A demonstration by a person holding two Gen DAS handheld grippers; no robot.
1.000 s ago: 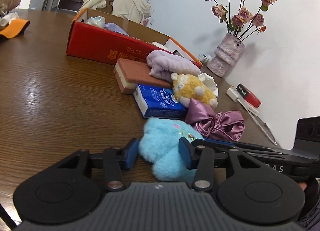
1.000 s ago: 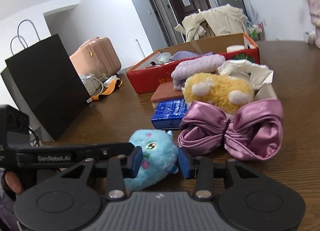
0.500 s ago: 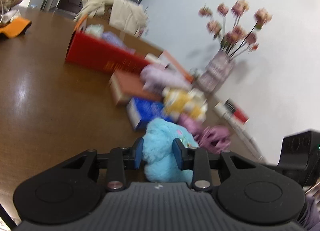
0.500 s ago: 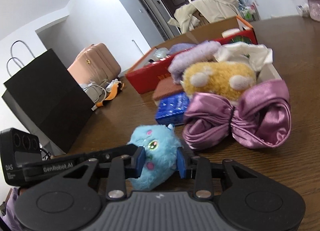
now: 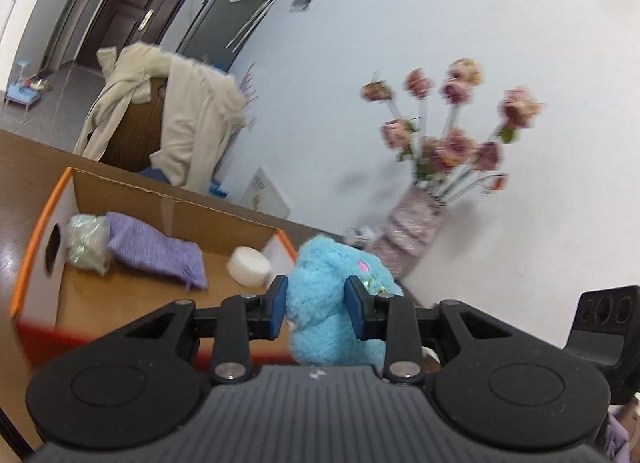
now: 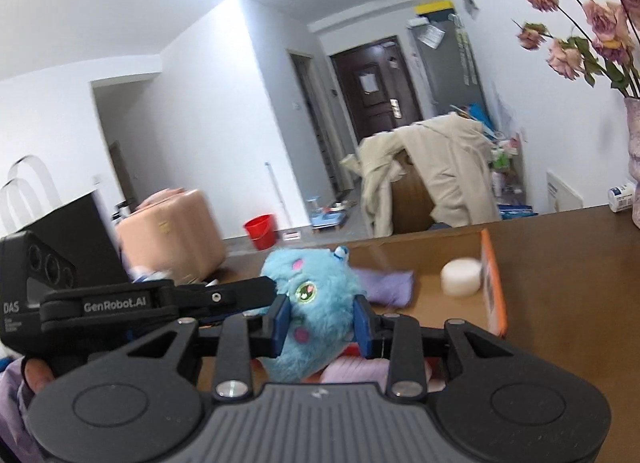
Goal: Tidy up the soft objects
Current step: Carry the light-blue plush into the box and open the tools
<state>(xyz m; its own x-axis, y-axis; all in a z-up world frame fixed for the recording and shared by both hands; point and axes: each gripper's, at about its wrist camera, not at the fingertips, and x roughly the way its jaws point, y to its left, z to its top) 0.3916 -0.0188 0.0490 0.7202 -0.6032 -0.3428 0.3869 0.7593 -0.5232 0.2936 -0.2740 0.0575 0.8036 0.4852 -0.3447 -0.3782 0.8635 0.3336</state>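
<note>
Two grippers clamp one fluffy blue plush toy between them, and it hangs in the air above the near edge of the cardboard box. Its fur is long and pale turquoise, with pink spots, a glittery green eye and a small blue tuft on top, seen best from the right wrist. The left gripper has its blue pads pressed into the toy's sides; its jaws have just been closing, with the toy between them. The right gripper squeezes the same toy from the other side, fur bulging around its pads.

Inside the box lie a purple knitted cloth, a clear crinkled bag and a white round pad, with bare cardboard floor in front of them. The orange-rimmed box walls stand on the left and at the far right corner. Beyond the box on the wooden table stands a vase of faded pink roses, near the white wall.

Both grippers point slightly downward toward the box. From the right wrist, the left gripper's long black body crosses the view from the left, with fingertips of the person's hand just showing under it
</note>
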